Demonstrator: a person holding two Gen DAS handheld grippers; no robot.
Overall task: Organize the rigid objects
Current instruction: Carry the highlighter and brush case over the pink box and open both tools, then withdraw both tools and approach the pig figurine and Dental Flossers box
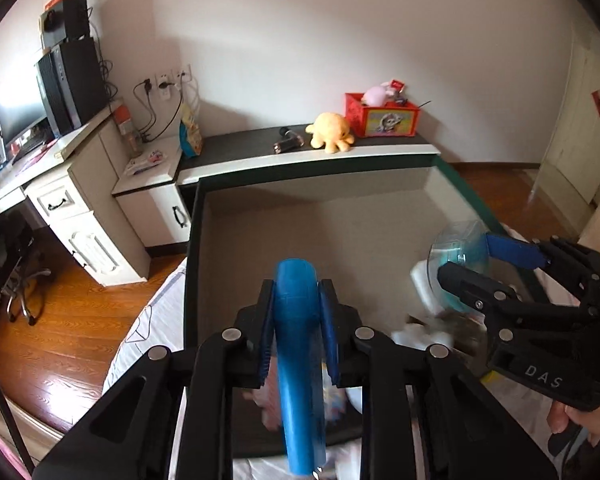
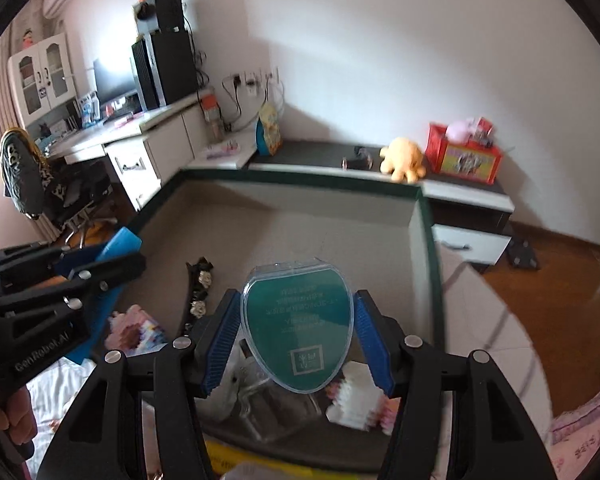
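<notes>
Both claws were loaded, and nothing looked sorted yet. The left claw [image 1: 296, 320] gripped a blue handle [image 1: 296, 360]; the right claw [image 2: 296, 336] gripped a clear teal-lined case [image 2: 298, 322]. Both hung over the grey tray [image 2: 416, 216]. A hair clip [image 2: 198, 292] lay at ten o'clock of the case, and pastel blocks [image 2: 138, 330] and a glass jar [image 2: 272, 404] crowded the near end.

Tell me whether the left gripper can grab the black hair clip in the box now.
Probably not: the left gripper is shut on a blue cylinder, so its jaws are occupied. The hair clip lies uncovered on the box floor.
</notes>
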